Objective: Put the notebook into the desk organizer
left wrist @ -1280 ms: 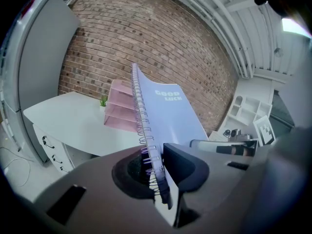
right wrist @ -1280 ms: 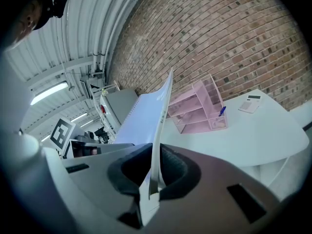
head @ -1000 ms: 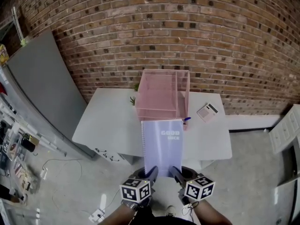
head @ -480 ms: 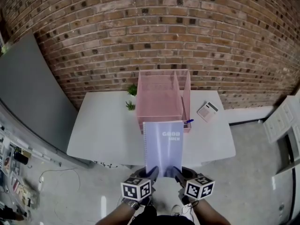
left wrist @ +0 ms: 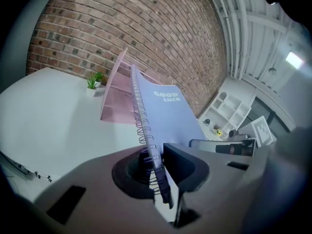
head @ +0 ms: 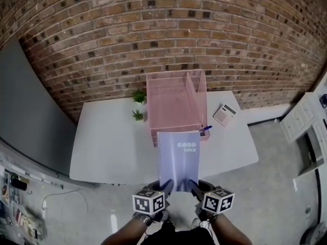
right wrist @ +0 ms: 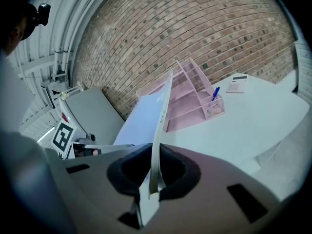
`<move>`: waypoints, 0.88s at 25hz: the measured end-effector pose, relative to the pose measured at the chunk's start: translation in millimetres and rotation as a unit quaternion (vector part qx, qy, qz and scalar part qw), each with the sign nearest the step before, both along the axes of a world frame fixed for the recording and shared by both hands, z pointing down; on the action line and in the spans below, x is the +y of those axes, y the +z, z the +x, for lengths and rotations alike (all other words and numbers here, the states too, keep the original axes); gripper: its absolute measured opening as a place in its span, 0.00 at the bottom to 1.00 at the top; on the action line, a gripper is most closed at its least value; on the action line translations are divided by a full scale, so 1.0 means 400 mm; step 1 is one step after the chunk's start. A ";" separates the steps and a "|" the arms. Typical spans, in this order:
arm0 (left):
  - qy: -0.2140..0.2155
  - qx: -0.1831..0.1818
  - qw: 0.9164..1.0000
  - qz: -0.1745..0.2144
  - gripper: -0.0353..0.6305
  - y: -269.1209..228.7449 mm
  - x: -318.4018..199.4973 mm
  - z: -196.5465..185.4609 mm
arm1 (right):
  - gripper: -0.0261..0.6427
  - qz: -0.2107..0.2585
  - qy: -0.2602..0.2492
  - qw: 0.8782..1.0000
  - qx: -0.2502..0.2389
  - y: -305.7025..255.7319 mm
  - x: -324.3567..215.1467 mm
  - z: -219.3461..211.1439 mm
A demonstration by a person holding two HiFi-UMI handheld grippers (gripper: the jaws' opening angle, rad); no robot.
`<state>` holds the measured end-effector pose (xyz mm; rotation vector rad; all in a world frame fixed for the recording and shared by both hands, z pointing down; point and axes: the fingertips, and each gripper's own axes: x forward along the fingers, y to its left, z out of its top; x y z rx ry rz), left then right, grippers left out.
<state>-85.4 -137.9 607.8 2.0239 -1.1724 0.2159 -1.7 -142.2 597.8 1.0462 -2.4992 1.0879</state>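
Note:
A pale blue spiral notebook (head: 179, 158) hangs in the air in front of the table, held by its near edge between both grippers. My left gripper (head: 165, 187) is shut on its spiral-bound corner (left wrist: 155, 165). My right gripper (head: 192, 187) is shut on the opposite near corner (right wrist: 155, 174). The notebook's far edge reaches the front of the pink mesh desk organizer (head: 174, 105), which stands on the white table (head: 107, 142) against the brick wall. In the right gripper view the organizer (right wrist: 187, 99) lies beyond the notebook's edge.
Two small green plants (head: 138, 102) stand left of the organizer. A calculator (head: 224, 115) lies on the table to its right. A blue pen (head: 205, 128) stands in a small pink cup at the organizer's front right corner. White shelving (head: 302, 121) stands at far right.
The head view has shifted, so the table and organizer sit a little farther left and higher in the picture. Both grippers hold the notebook as before.

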 end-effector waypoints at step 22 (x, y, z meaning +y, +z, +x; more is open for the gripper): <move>0.020 0.021 0.999 -0.025 0.15 0.018 -0.072 -0.063 | 0.10 -0.037 0.016 0.999 -0.018 0.022 -0.067 -0.056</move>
